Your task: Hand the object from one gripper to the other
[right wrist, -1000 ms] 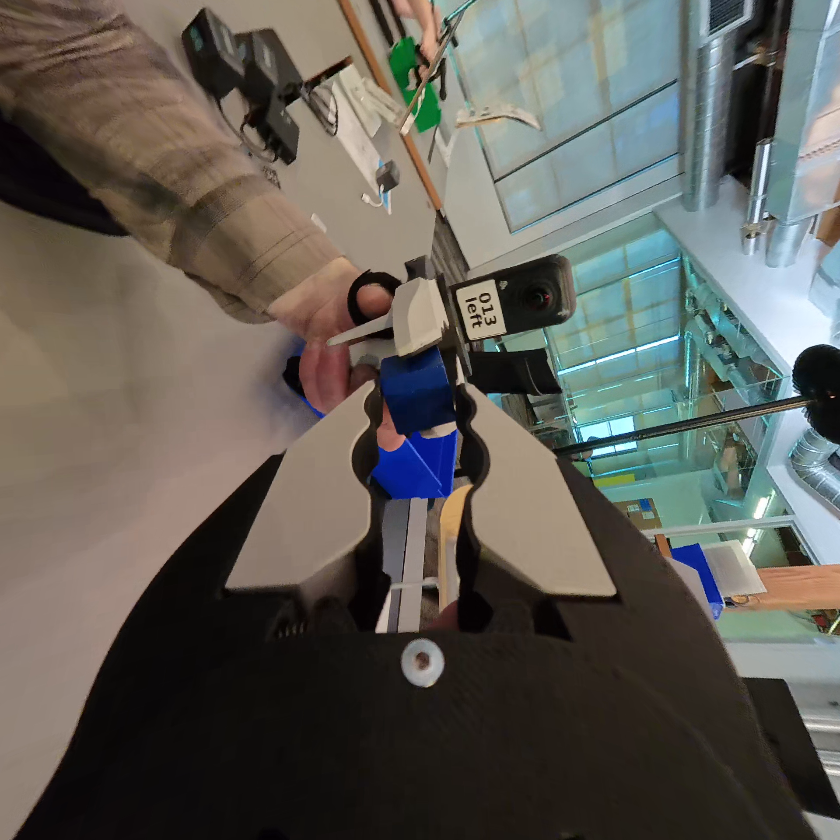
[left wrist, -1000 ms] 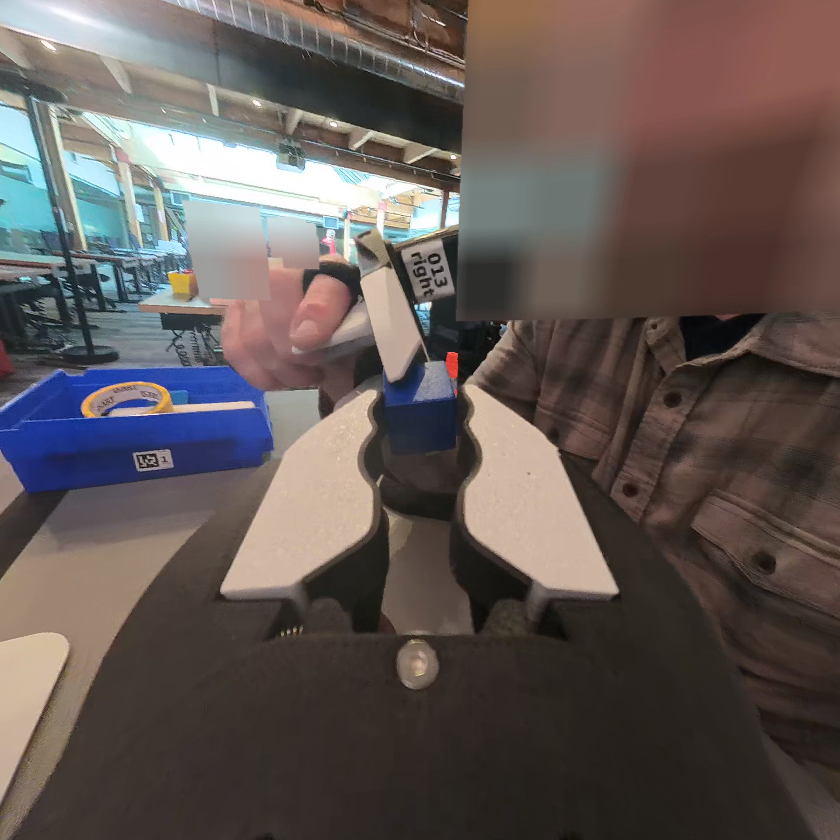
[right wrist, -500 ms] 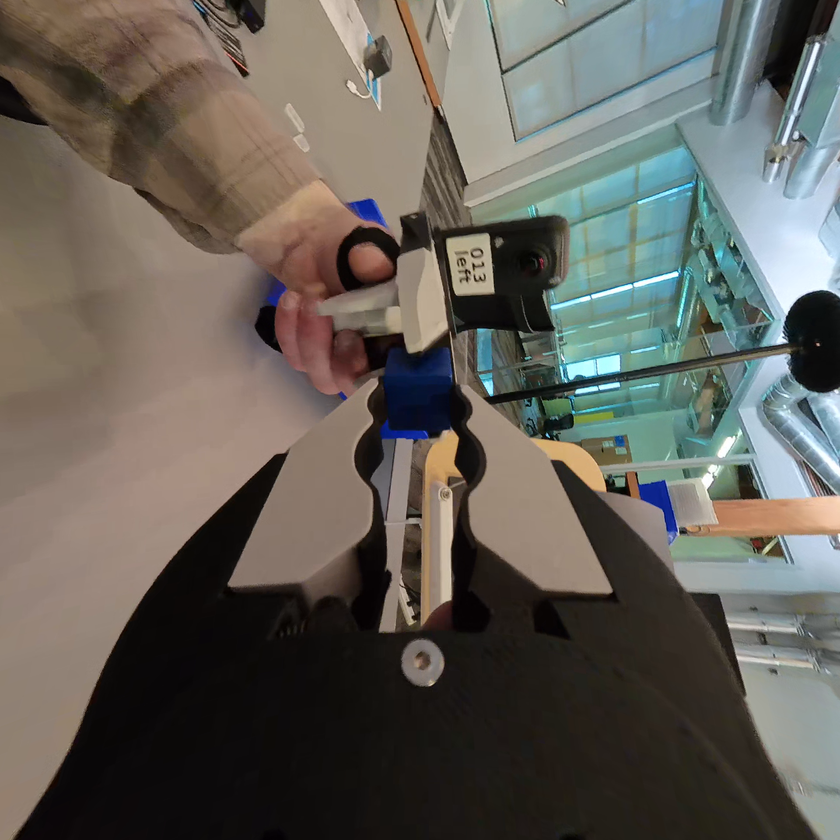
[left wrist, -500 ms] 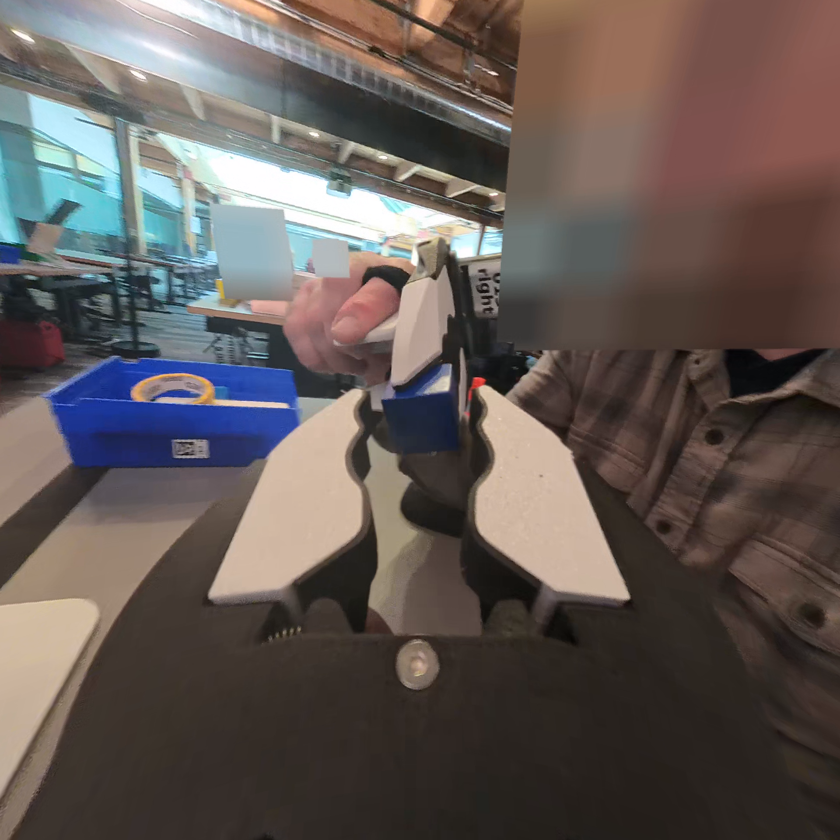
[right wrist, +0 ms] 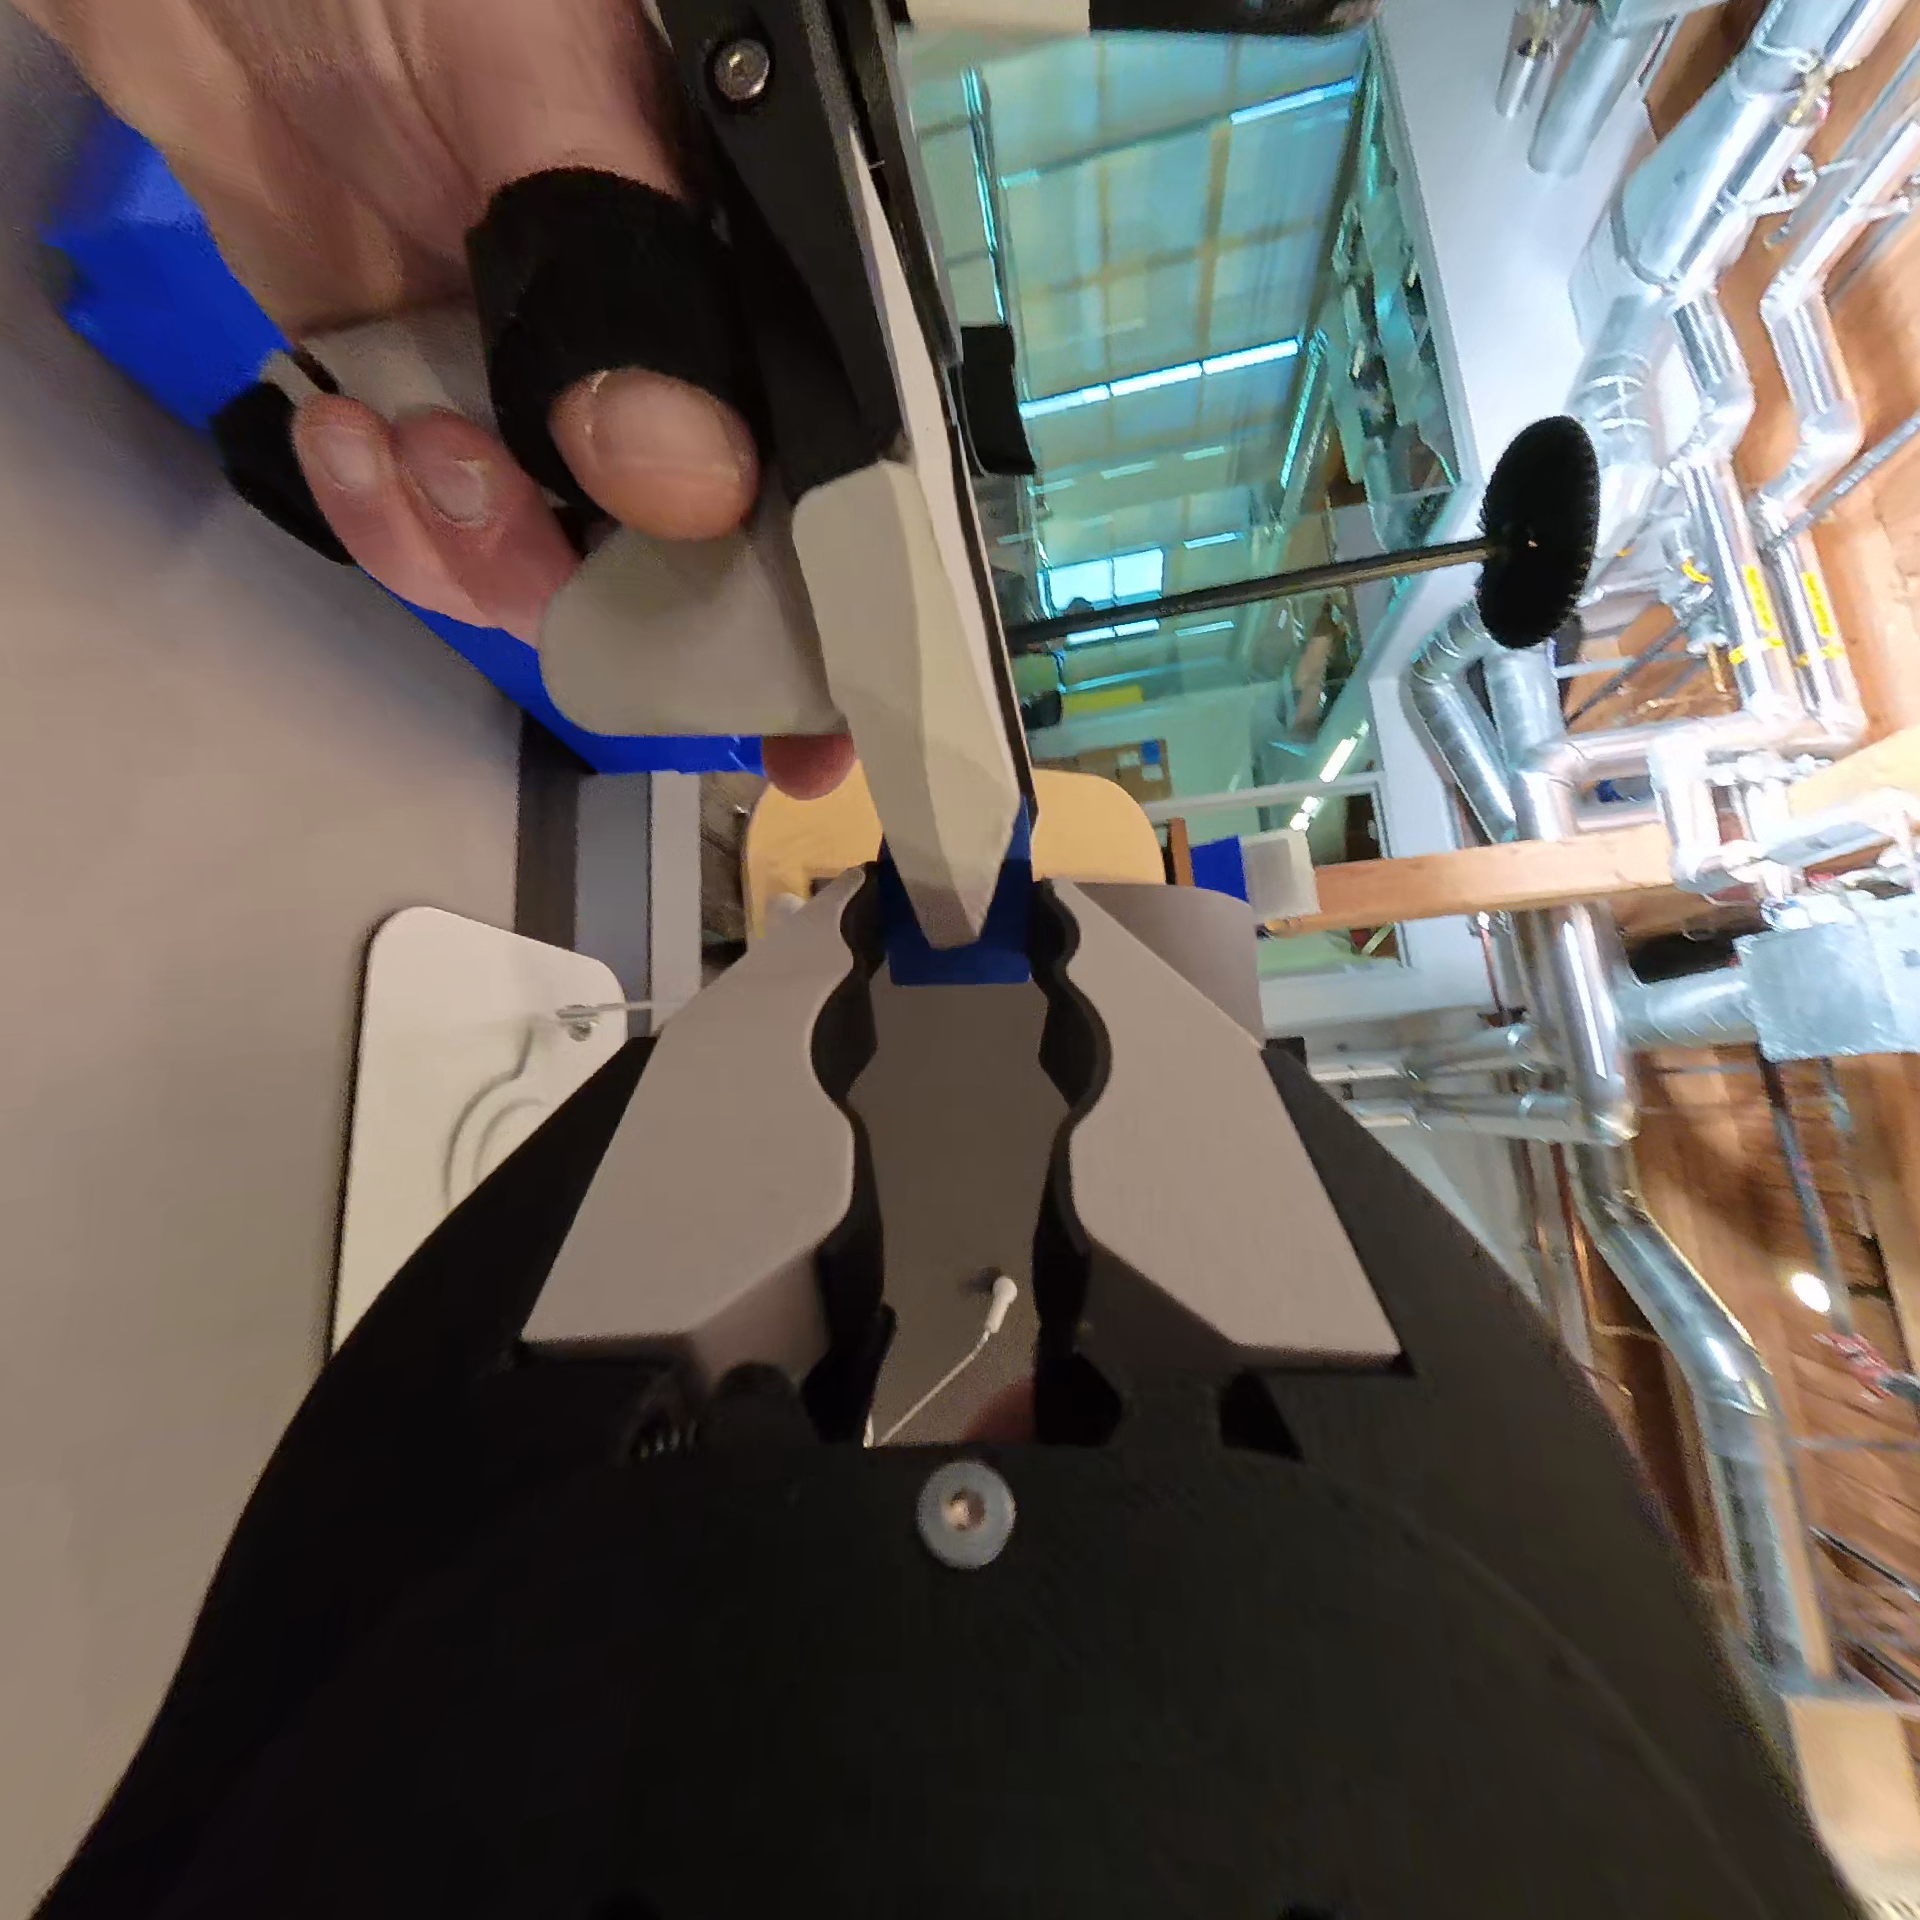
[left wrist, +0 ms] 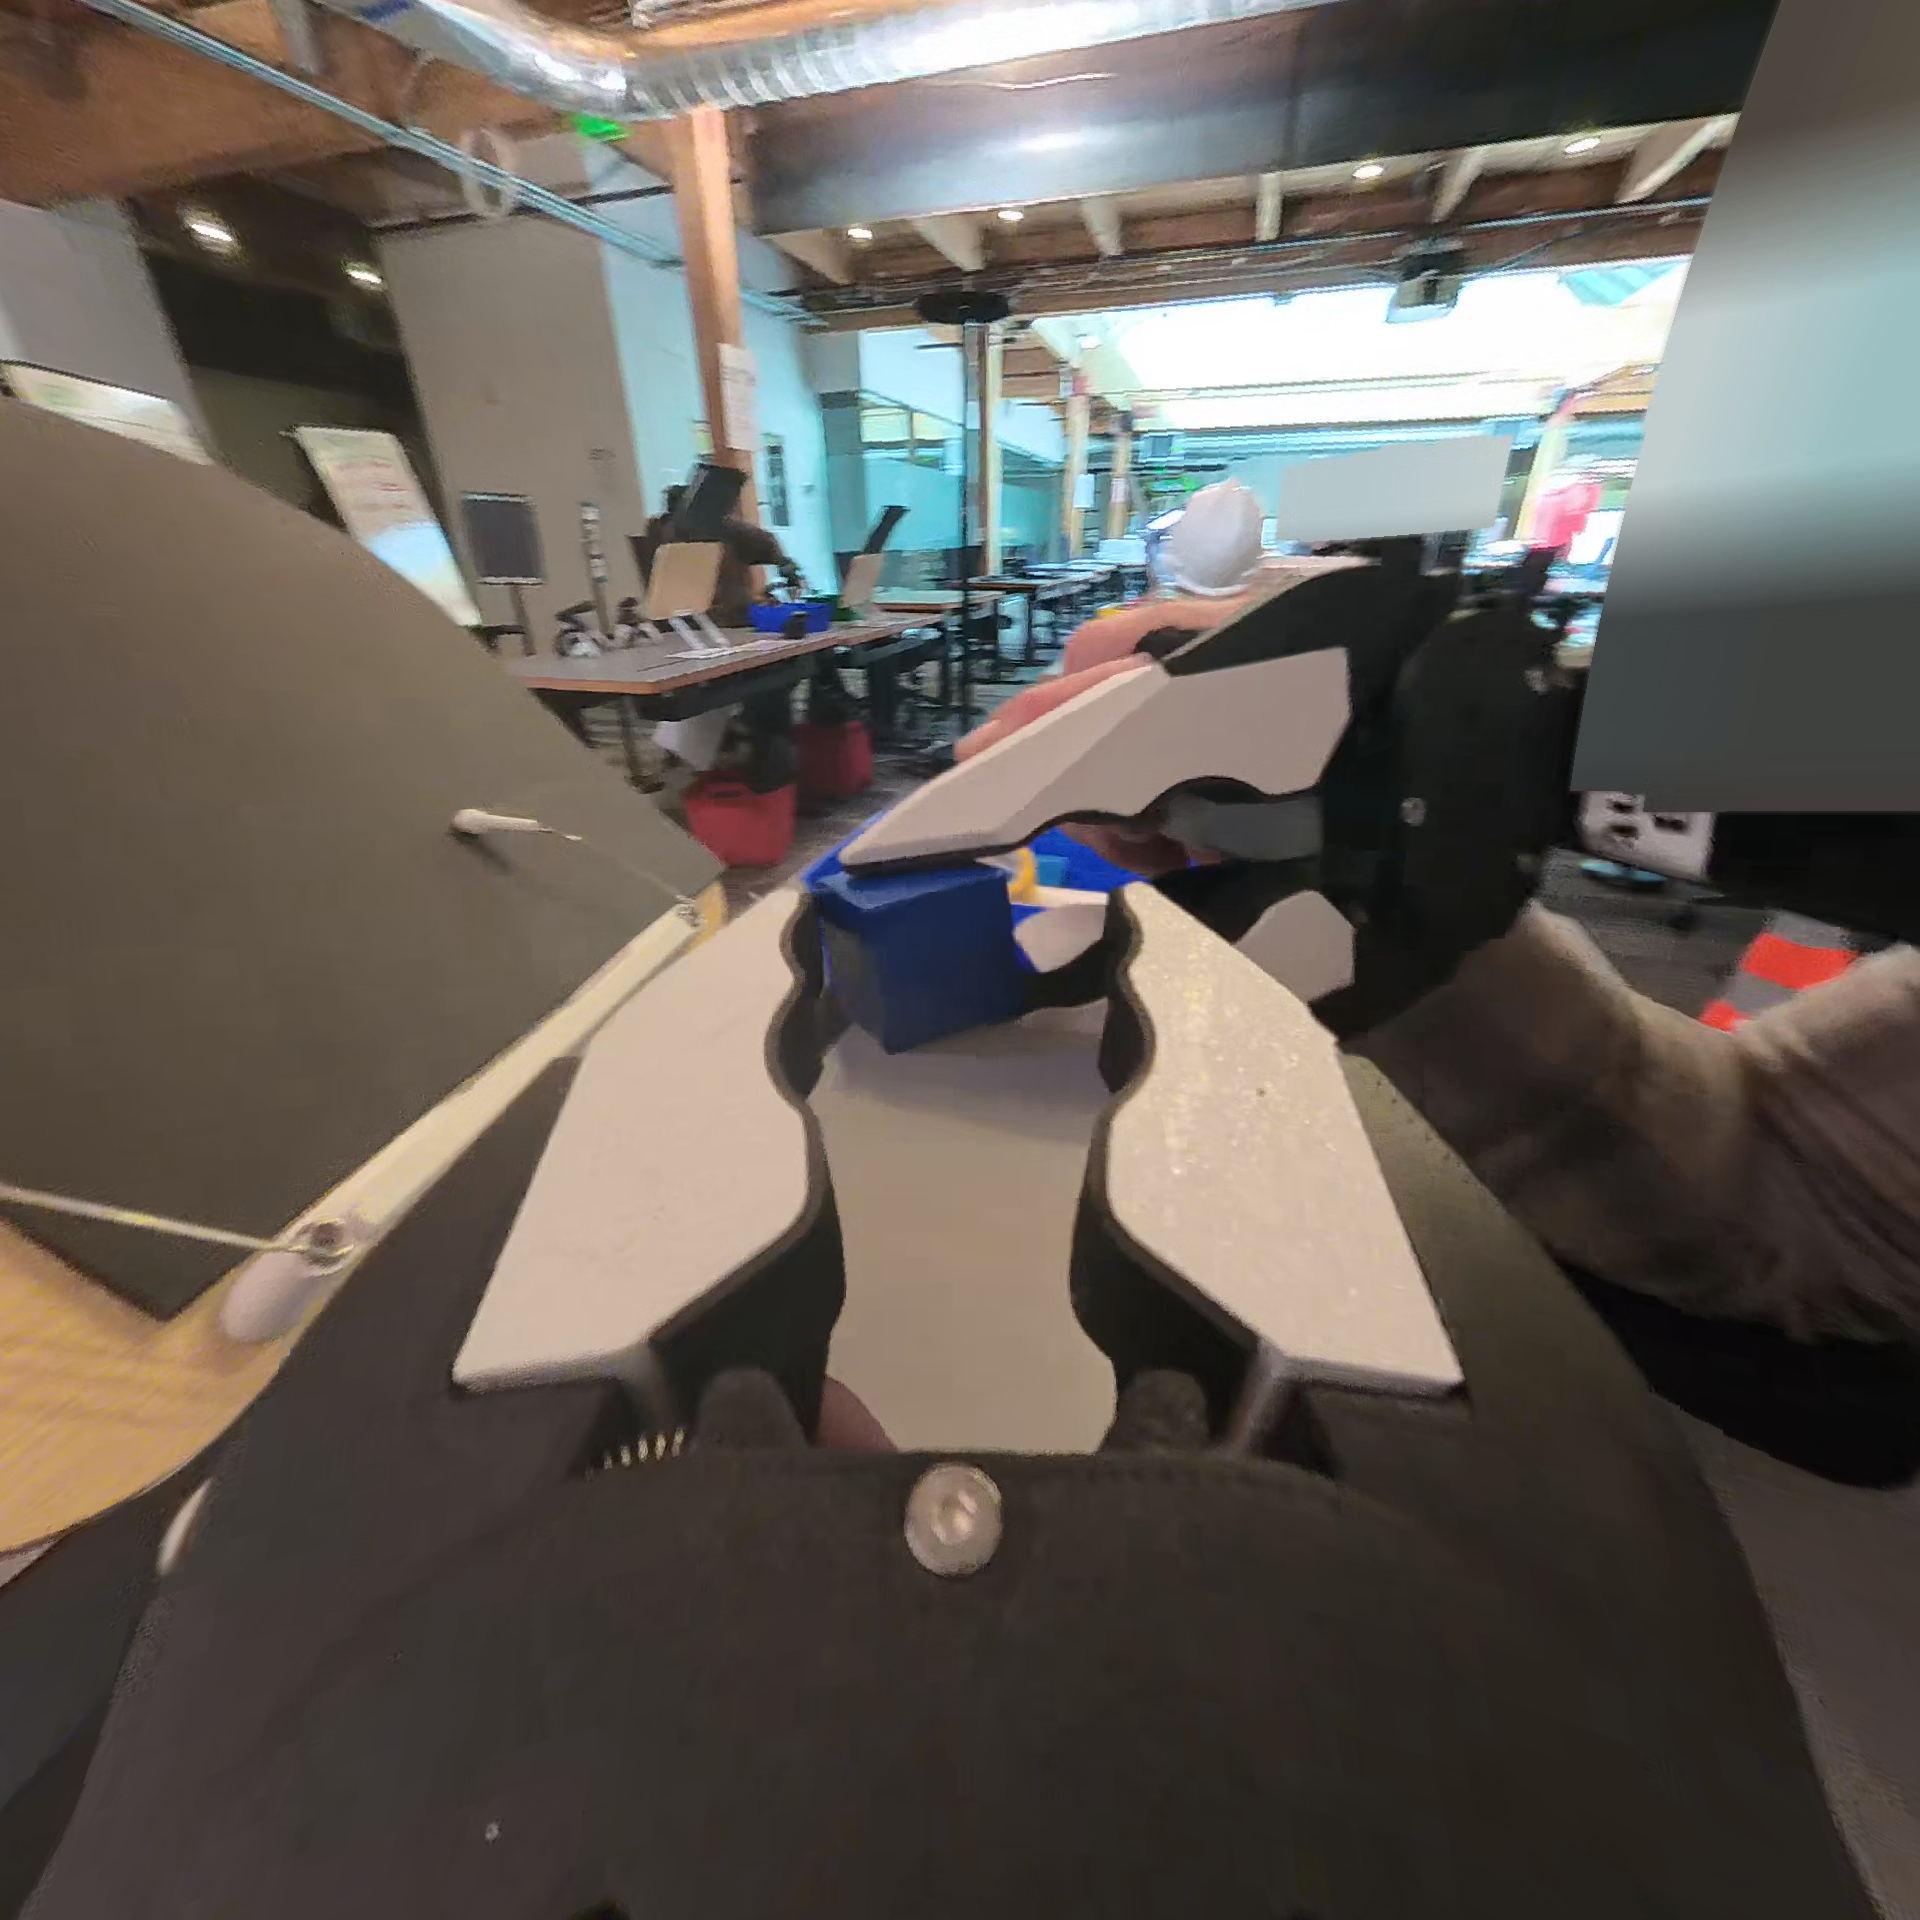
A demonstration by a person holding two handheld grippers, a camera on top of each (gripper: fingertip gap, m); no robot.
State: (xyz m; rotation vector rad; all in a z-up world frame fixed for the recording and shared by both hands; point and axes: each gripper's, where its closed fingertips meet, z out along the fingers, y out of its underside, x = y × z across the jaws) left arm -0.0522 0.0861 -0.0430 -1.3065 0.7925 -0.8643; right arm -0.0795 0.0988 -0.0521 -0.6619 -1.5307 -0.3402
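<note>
Two grippers meet over the grey table. My left gripper gapes, its fingers apart from the blue block; my right gripper pinches that block at its fingertips.

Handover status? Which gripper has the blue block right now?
Done: the right gripper is shut on the blue block, with one finger above it and one below in the left wrist view. In hand: the left gripper is open; the block sits between its tips, with a gap at one finger. Left: draw the left gripper clear, probably straight back.
</note>
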